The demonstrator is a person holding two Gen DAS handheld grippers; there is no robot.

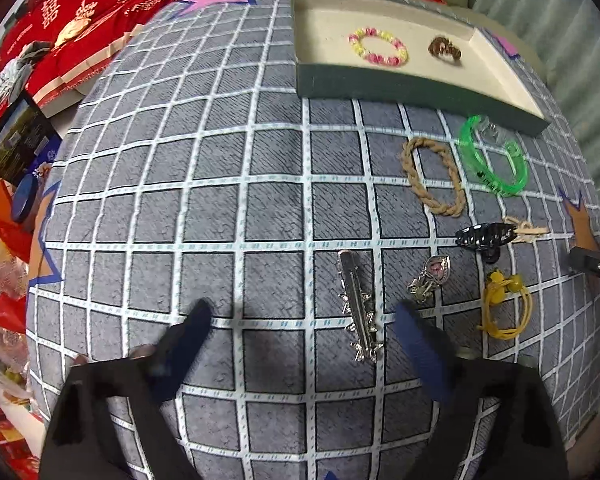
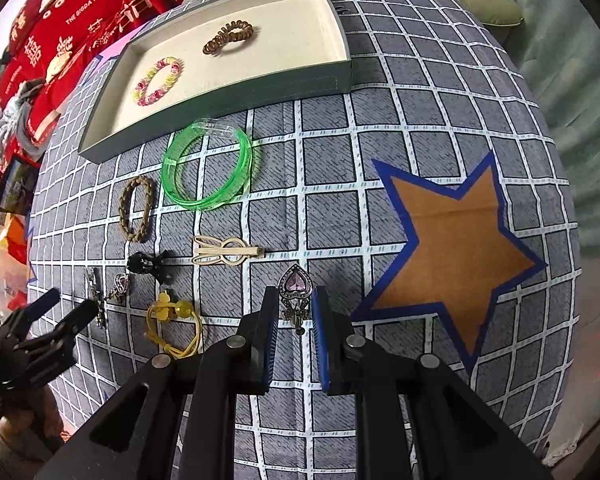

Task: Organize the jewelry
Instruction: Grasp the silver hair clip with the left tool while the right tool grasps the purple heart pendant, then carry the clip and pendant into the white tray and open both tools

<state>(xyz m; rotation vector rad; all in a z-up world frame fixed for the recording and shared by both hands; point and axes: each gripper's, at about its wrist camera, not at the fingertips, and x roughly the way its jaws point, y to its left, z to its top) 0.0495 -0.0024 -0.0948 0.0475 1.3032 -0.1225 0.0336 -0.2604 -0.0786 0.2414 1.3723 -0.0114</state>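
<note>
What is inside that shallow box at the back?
Two pieces lie apart on the box floor: a pink-and-yellow bead bracelet and a brown spiral hair tie. The rest of the floor is bare. The near wall hides a thin strip along its foot.

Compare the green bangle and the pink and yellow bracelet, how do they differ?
The green bangle lies on the checked cloth outside the tray; the pink and yellow bracelet lies inside it. The bangle is smooth, see-through and wider; the bracelet is beaded and smaller. Both are rings lying flat.
</note>
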